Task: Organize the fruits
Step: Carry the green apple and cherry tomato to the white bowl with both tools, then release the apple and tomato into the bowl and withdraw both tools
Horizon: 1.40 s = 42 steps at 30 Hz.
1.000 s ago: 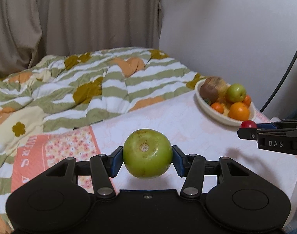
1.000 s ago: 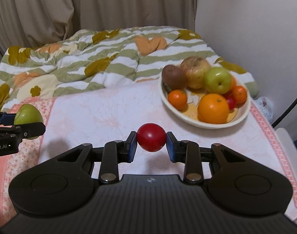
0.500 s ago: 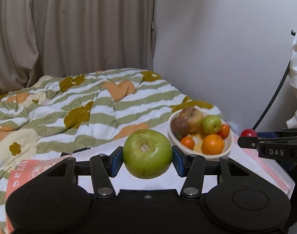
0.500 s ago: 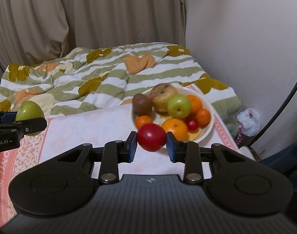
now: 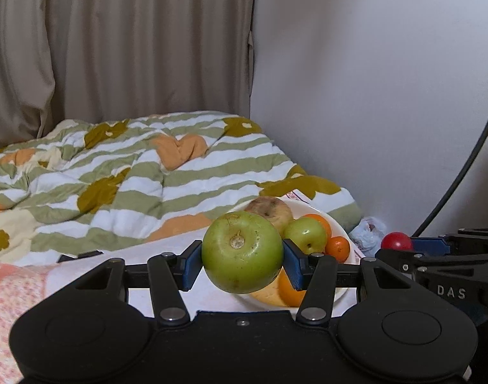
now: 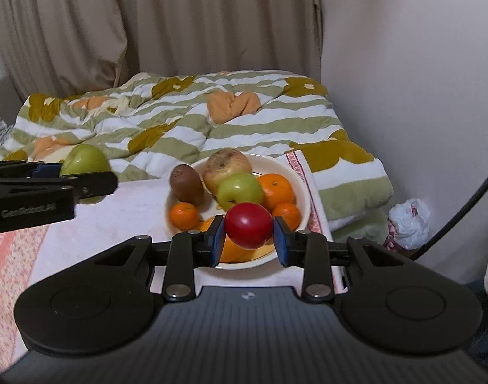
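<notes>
Lower centre of the left wrist view: left claw (image 5: 242,256) pinching a large round green apple (image 5: 242,252) between its blue pads, stem end facing the camera, fruit hanging clear of the surface below. Lower centre of the right wrist view: right claw (image 6: 248,235) pinching a small smooth red round fruit (image 6: 248,228), blue pads pressed on both flanks, likewise carried in the air.

Just behind both loads: a shallow cream-white ceramic bowl (image 6: 300,179) resting on a pale pink patterned cloth (image 6: 122,214) over the bench, already crowded with a brown fuzzy kiwi (image 6: 186,185), a mottled yellowish apple (image 6: 226,168), a smaller green apple (image 6: 239,190), and several oranges and mandarins. Bowl close to the right-hand edge of the cloth.

Step in hand, as a judgement: carrying both fruits toward the bowl for setting down. Advisable: one fruit at a time; lowering each into a gap, not onto the crown of the heap; the open yellowish floor at the near rim looks likeliest, though partly hidden behind the claws. Spreading the pads only once the fruit rests on something, since round fruit rolls, and the bowl's nearness to the edge makes a stray roll costly. Bigger apple low, small red fruit in a remaining hollow.

Farther back, across the middle of both views: a rumpled green-and-white striped quilt (image 5: 141,179) with ochre flowers on a bed. Beyond, beige curtains (image 5: 116,41) upper left, a plain white wall (image 5: 372,80) upper right.
</notes>
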### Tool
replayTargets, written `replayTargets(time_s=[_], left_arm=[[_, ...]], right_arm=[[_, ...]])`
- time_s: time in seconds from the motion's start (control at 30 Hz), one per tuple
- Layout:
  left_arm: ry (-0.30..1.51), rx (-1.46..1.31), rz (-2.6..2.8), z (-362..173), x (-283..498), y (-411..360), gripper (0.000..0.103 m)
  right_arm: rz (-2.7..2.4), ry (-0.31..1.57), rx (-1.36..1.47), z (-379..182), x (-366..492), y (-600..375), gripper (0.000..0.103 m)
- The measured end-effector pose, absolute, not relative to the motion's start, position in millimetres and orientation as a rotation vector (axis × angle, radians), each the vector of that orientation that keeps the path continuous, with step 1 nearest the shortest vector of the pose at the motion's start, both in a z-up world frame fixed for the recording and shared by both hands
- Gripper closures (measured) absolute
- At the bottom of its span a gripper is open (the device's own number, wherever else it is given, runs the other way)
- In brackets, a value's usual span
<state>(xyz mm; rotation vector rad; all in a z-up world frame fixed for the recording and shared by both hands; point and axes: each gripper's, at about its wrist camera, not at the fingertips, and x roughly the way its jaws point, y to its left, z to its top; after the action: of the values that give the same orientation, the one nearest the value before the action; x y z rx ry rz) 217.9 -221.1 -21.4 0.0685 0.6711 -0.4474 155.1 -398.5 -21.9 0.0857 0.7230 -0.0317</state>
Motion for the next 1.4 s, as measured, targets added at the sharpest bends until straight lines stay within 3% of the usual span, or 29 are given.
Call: replayTargets(time_s=[0.73, 0.8, 0.87, 0.9, 1.4], left_arm=[[0.83, 0.225, -0.412, -84.6, 274.1, -293.6, 0.046], [0.811, 0.249, -0.412, -85.5, 271.6, -295.1, 0.038], [0.788, 0.285, -0.396, -85.9, 268.8, -297.0, 0.019], [0.781, 0.286, -0.403, -85.4, 267.4, -295.7, 0.017], [0.762, 0.245, -0.394, -66.0, 249.9, -274.9, 0.012]], right_arm=[[0.014, 0.84, 0.128, -78.2, 190.9, -448.0, 0.056], [0.005, 0.846, 0.139, -80.7, 193.0, -449.2, 0.056], [-0.001, 0.851, 0.145, -82.6, 194.1, -449.6, 0.056], [-0.003, 0.853, 0.145, -83.4, 194.7, -449.5, 0.056], [0.023, 0.852, 0.132, -81.9, 200.1, -442.3, 0.056]])
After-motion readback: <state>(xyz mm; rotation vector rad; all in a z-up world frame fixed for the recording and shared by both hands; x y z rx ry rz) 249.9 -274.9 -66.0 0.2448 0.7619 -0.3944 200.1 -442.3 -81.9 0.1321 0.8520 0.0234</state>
